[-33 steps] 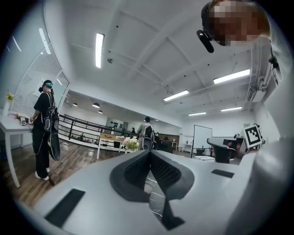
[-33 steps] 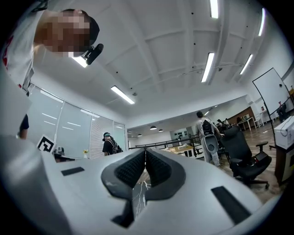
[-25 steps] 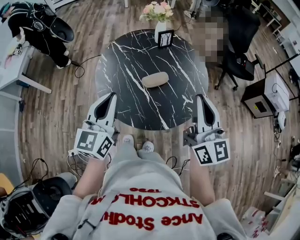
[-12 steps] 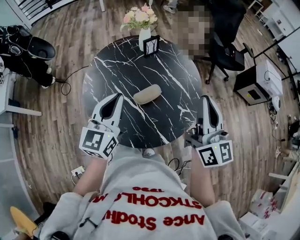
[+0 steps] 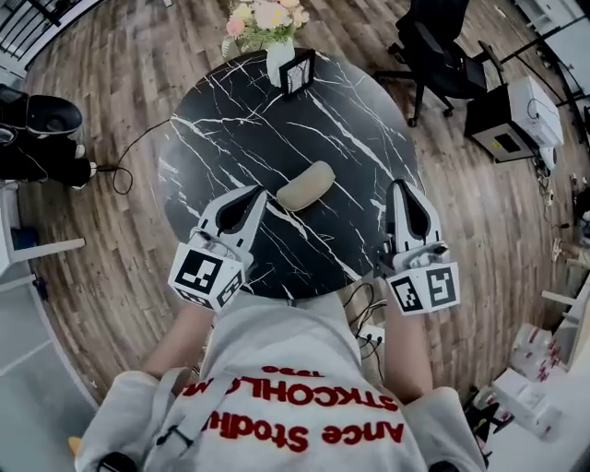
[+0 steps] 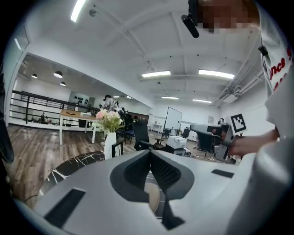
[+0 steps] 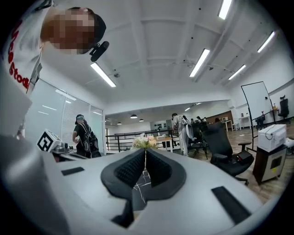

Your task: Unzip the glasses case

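Since a second ago both grippers have come forward over the round black table (image 5: pixel 212 138). The left gripper (image 5: pixel 264 192), jaws clenched on nothing, now points at the near end of the glasses case (image 5: pixel 306 185) and sits just beside it; whether it touches is unclear. The right gripper (image 5: pixel 403 186), also clenched and empty, hangs over the table's right edge, well apart from the case. The case lies shut mid-table, its contents hidden. At the far rim a white vase (image 5: pixel 277 65) holds flowers (image 5: pixel 258 15), beside a small frame (image 5: pixel 298 74).

Flower vase (image 5: pixel 277 59) and black frame (image 5: pixel 297 74) at the marble table (image 5: pixel 221 138) edge — office chair (image 5: pixel 447 57) beyond
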A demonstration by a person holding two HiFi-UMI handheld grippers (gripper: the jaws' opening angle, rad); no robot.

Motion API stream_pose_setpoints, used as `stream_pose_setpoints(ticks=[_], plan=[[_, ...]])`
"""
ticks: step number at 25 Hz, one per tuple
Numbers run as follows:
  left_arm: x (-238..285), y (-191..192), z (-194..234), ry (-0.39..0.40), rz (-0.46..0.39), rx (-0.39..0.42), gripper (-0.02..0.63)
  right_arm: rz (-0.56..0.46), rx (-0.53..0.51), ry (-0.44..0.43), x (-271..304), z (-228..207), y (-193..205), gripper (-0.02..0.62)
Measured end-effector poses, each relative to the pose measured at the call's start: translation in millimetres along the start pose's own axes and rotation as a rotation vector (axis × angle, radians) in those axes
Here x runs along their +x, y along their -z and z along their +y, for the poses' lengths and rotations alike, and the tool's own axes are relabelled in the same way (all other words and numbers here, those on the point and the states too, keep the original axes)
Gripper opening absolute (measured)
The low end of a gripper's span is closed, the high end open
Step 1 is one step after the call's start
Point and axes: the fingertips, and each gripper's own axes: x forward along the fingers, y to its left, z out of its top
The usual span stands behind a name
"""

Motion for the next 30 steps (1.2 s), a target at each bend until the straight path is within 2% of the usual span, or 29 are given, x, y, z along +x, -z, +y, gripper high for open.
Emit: stream_pose_setpoints(ticks=[3, 7, 10, 13, 16, 20, 22, 24, 28, 30], plan=[[19.2, 13.8, 8.1, 0.026, 0.026, -0.023, 0.008, 0.077, -0.037, -0.005, 11.5, -11.3, 32.9, 0.017], [41.8, 38.3, 16.0, 0.030, 0.069, -0.057, 0.008, 0.259, -0.161, -0.053, 26.5, -24.7, 103.3, 0.017], [60.3, 61.9, 21.1, 0.029, 0.111, -0.083, 0.008, 0.384, -0.221, -0.147, 41.3, -28.0, 155.1, 0.018], [77.7, 86.6, 17.5, 0.063, 0.176, -0.090, 0.008, 0.480, -0.331, -0.248, 53.5, -29.9, 197.9, 0.017], [93.8, 108.1, 9.6, 0.124, 0.237, -0.060, 0.008, 0.604, -0.425, -0.361, 64.1, -35.3, 242.7, 0.018], [110.9, 145.1, 5.1, 0.174, 0.366, -0.029, 0.008, 0.811, -0.492, -0.481, 63.8, -47.7, 301.7, 0.020], [118.5, 158.6, 6.2, 0.173, 0.400, -0.029, 0.008, 0.859, -0.520, -0.515, 63.7, -52.0, 318.0, 0.041], [125.3, 169.1, 7.4, 0.173, 0.425, -0.035, 0.008, 0.883, -0.555, -0.554, 67.1, -53.5, 326.9, 0.100], [130.9, 184.5, 1.9, 0.211, 0.486, -0.020, 0.011, 0.913, -0.682, -0.683, 74.2, -46.6, 336.2, 0.109], [131.7, 191.7, -3.3, 0.245, 0.528, -0.003, 0.079, 0.933, -0.751, -0.753, 75.5, -44.6, 338.7, 0.104]])
